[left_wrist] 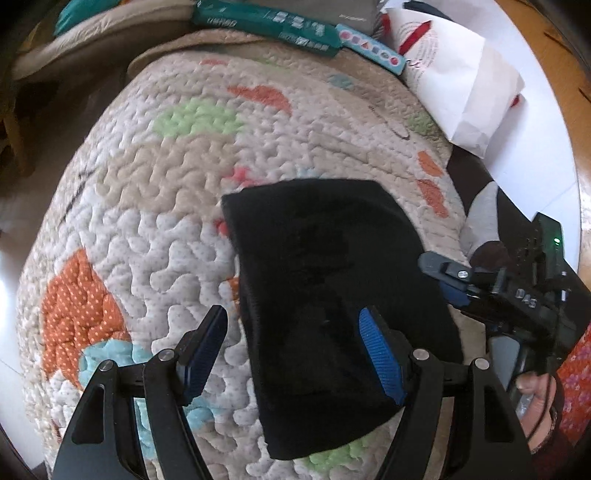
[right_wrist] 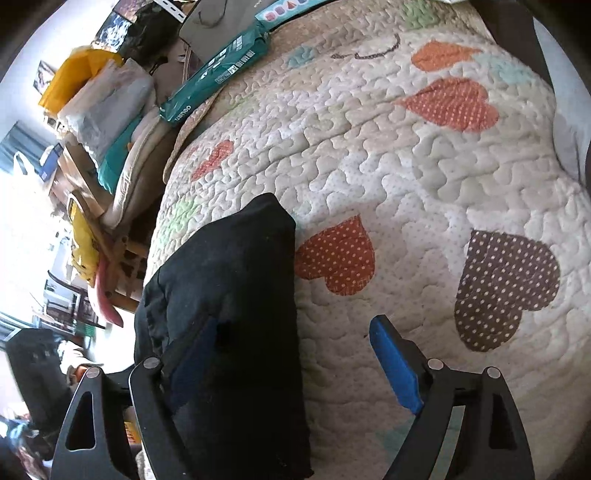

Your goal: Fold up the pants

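The black pants (left_wrist: 332, 295) lie folded into a compact rectangle on a quilted cover with heart patches (left_wrist: 155, 221). My left gripper (left_wrist: 293, 332) is open just above the pants' near left edge, its right pad over the cloth and its left pad over the quilt. My right gripper (left_wrist: 439, 275) shows in the left wrist view at the pants' right edge. In the right wrist view the pants (right_wrist: 229, 295) lie at the left, and my right gripper (right_wrist: 291, 347) is open, holding nothing, with its left finger (right_wrist: 192, 354) over the cloth.
Teal packages (left_wrist: 266, 22) and a white paper bag (left_wrist: 458, 81) lie at the quilt's far edge. Stacked cushions, bags and wooden chairs (right_wrist: 110, 122) stand to the left of the bed. A brown heart patch (right_wrist: 506, 288) marks the quilt at the right.
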A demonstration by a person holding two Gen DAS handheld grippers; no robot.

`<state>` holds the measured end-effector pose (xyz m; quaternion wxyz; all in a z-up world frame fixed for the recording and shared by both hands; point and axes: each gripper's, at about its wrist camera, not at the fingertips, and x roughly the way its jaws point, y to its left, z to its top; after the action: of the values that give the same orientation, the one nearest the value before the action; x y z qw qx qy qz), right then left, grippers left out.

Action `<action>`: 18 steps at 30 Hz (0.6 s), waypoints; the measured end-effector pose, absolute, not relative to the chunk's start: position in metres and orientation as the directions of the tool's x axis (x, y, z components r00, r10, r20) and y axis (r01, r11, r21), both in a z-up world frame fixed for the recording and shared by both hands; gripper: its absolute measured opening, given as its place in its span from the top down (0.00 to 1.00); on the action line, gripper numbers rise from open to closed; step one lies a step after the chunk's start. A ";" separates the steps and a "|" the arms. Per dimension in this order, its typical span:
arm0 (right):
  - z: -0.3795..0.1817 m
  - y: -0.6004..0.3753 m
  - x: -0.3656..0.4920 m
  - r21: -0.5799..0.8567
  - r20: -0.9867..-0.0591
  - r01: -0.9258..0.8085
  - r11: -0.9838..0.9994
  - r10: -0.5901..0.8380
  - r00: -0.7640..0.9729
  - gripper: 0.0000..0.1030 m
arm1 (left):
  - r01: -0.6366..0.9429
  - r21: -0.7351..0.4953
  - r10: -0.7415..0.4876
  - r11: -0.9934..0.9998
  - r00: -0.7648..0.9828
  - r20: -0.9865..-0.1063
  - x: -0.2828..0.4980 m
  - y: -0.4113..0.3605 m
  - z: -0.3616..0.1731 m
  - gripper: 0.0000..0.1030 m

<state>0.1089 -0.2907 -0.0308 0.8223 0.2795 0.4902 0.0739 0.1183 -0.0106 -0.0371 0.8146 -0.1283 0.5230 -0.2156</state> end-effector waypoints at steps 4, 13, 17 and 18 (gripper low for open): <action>-0.036 -0.293 0.109 0.568 -0.752 0.161 0.807 0.429 0.500 0.12 | 0.168 -0.503 -0.529 0.848 0.315 -0.788 0.125 -0.004 -0.054 0.27; -0.048 -0.295 0.115 0.641 -0.716 0.187 0.744 0.493 0.494 0.10 | 0.202 -0.640 -0.669 0.741 0.290 -0.684 0.132 -0.015 -0.063 0.05; -0.053 -0.288 0.124 0.669 -0.697 0.170 0.724 0.531 0.482 0.08 | 0.208 -0.638 -0.670 0.742 0.290 -0.684 0.135 -0.024 -0.063 0.04; -0.054 -0.283 0.127 0.668 -0.697 0.155 0.728 0.539 0.473 0.08 | 0.218 -0.624 -0.660 0.750 0.292 -0.692 0.135 -0.026 -0.062 0.15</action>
<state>0.1274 -0.2833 -0.0537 0.7847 0.3479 0.4983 0.1224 0.1349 -0.0260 -0.0617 0.7755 -0.2112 0.5233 -0.2832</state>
